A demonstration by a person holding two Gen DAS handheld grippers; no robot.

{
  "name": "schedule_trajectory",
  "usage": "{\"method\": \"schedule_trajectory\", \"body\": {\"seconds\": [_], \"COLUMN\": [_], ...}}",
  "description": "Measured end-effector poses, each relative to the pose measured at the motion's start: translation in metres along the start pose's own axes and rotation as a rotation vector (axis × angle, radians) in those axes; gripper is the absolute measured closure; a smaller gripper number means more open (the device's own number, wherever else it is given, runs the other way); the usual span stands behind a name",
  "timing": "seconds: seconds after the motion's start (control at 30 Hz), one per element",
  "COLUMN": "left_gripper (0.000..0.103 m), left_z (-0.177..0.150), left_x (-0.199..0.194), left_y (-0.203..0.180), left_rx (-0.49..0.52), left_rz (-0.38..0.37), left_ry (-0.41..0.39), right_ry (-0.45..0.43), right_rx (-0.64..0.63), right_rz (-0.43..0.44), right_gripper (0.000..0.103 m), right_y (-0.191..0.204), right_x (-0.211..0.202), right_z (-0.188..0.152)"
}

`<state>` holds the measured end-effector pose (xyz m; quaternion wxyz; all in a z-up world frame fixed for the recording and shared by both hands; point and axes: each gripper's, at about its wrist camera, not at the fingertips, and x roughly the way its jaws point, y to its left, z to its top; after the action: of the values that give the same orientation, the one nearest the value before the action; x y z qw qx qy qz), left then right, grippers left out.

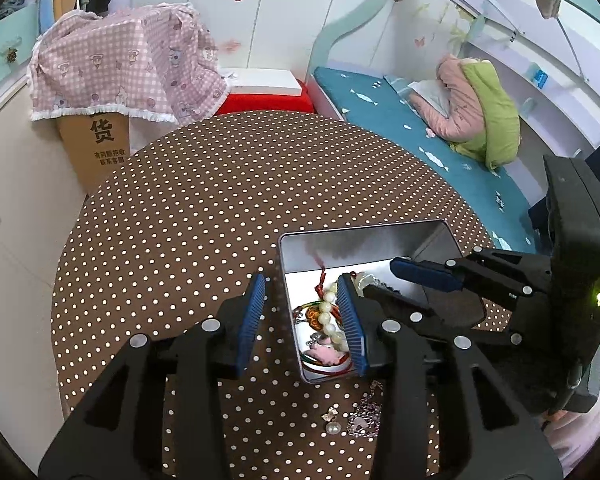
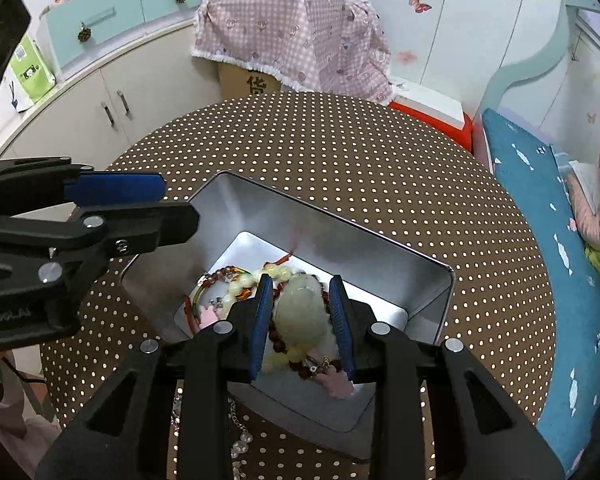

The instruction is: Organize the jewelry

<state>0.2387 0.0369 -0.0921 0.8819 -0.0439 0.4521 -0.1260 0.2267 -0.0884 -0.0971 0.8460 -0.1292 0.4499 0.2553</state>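
Note:
An open metal tin stands on the round brown dotted table. In it lie a pale bead bracelet, red cords and a pink charm. My left gripper is open and straddles the tin's left wall, with nothing between its pads. Over the tin, my right gripper is shut on a pale jade pendant that hangs with red-brown beads. A pearl earring and a silver chain lie on the table in front of the tin.
Behind the table stand a cardboard box under a pink checked cloth and a red box. A bed with a teal sheet and a pink-green jacket runs along the right. White cabinets are at the left.

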Motion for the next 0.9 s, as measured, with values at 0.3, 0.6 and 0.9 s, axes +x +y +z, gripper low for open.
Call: {"method": "schedule_trajectory", "body": {"seconds": [0.3, 0.6, 0.9], "left_gripper": [0.060, 0.059, 0.058], "left_z": [-0.001, -0.015, -0.060], "left_x": [0.001, -0.018, -0.039], "left_y": [-0.001, -0.008, -0.015], "left_rx": [0.005, 0.026, 0.049], "left_rz": [0.009, 0.027, 0.013], "left_ry": [0.012, -0.007, 0.004], "right_ry": [-0.013, -0.097, -0.155], "right_rx": [0.037, 0.071, 0.110], "right_rz": [-0.010, -0.038, -0.064], "right_gripper": [0.075, 0.062, 0.050], "right_y": [-0.001, 0.001, 0.004], "right_x": [-0.009, -0.049, -0.080], "right_z": [-0.003, -0.016, -0.047]}}
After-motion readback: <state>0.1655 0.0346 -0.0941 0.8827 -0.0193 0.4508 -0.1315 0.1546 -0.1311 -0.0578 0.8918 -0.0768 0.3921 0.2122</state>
